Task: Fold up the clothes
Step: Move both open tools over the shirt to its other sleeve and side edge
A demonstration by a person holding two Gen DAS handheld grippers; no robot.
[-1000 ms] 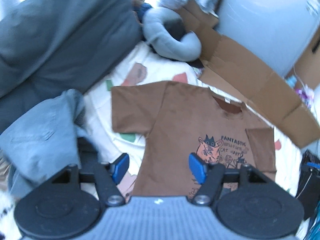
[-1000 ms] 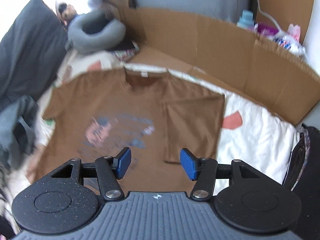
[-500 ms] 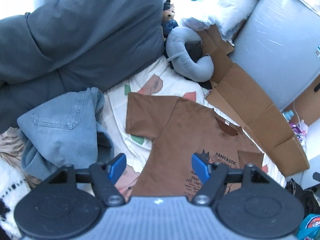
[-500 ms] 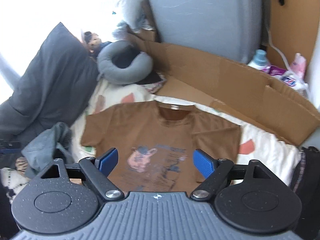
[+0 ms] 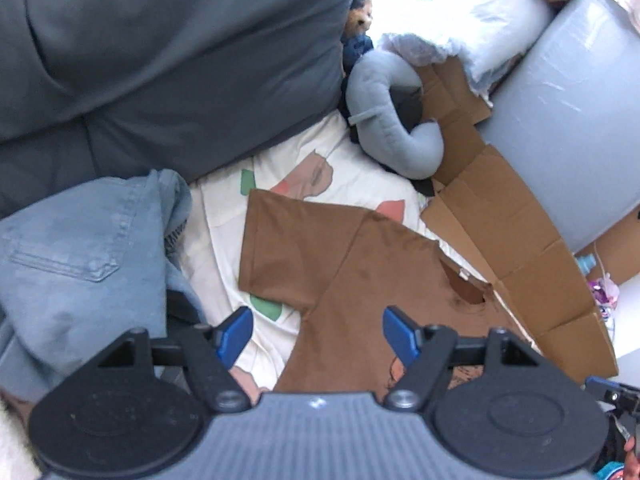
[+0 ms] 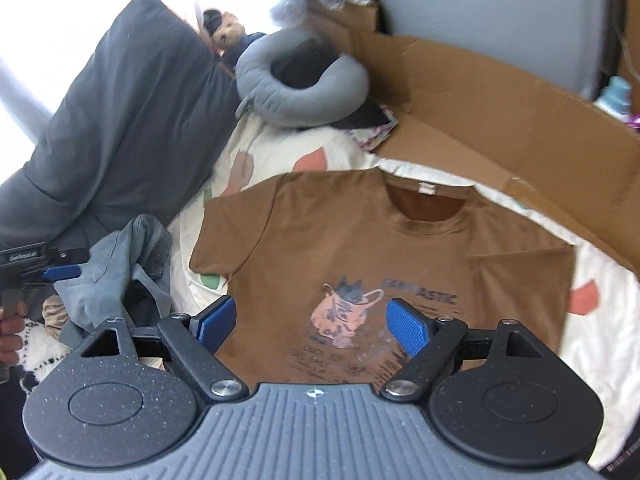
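Both tools hung above the bed with nothing in them. The left tool [image 5: 316, 336] had just spread a little wider, its blue pads [image 5: 236, 334] standing apart over the near edge of the brown T-shirt [image 5: 360, 280] without touching the cloth. The right tool [image 6: 312, 324] had also just been opening and stood spread wide, empty, over the shirt's printed front.

The shirt lay face up on the patterned bedsheet [image 6: 280, 152], collar toward the cardboard, one sleeve spread flat and the other folded in over the chest. Only the right wrist view showed that folded sleeve, the cat print [image 6: 344, 316] and the lettering beside it. It also caught the left tool at its left edge, with fingers of the person's hand [image 6: 10, 332] below it. Only the left wrist view showed the jeans [image 5: 80, 264] plainly, heaped just beside the spread sleeve, with a back pocket uppermost, and a white pillow [image 5: 460, 12] further up the bed.

A dark grey duvet [image 5: 160, 60] was piled along one side of the bed. A grey neck pillow [image 6: 300, 88] sat near the shirt's collar end, a small stuffed toy [image 6: 228, 32] beyond it. Flattened cardboard [image 6: 500, 108] ran along the far side, just beside the shirt's shoulder.
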